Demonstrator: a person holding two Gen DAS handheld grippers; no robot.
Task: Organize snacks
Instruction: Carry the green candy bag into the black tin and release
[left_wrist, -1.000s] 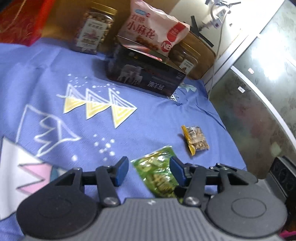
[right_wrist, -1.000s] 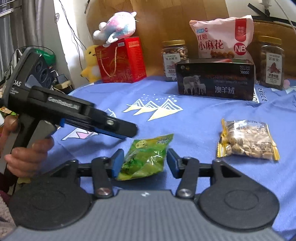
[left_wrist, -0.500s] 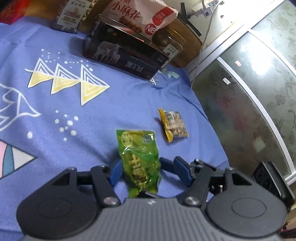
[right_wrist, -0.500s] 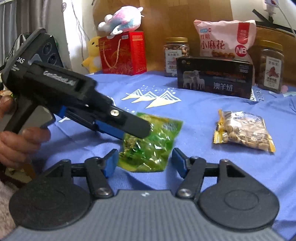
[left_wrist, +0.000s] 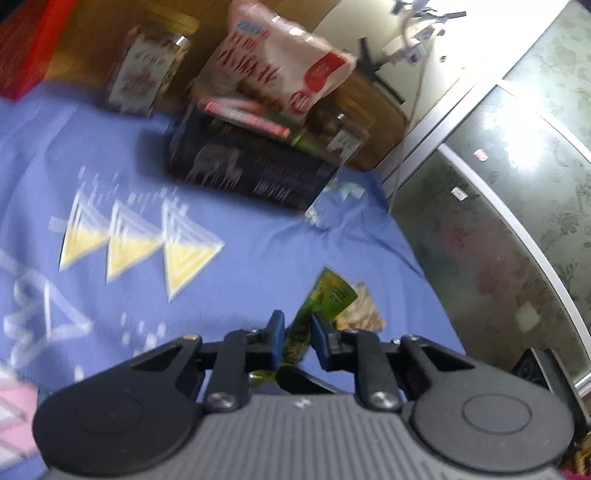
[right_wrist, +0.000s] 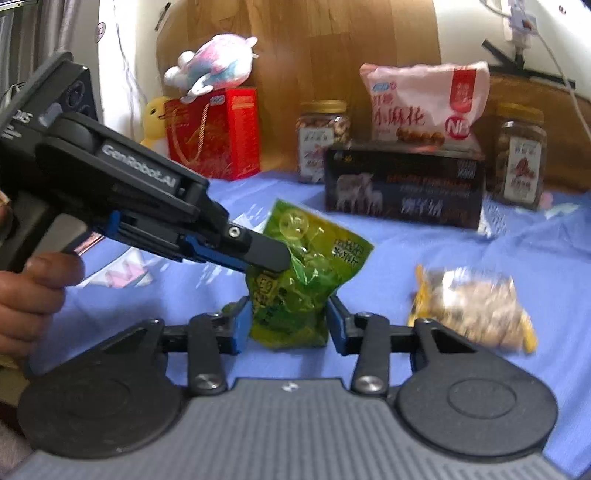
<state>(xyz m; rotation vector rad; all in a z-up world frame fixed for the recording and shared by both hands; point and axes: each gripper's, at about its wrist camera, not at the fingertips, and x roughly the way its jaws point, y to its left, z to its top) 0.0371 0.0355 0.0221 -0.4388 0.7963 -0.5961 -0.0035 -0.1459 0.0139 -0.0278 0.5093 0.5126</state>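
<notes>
Gripping the green snack packet edge-on, the left gripper has its blue fingers narrowed onto it and still closing, the packet standing up between them above the blue cloth. From the right wrist view the same packet hangs tilted from the left gripper's tip, and its lower end sits between the fingers of the right gripper, which are closing in on its sides; whether they press on it I cannot tell. A yellow-edged nut packet lies on the cloth just to the right. Farther back stand a dark box, a pink bag on top of it, two jars and a red gift box.
</notes>
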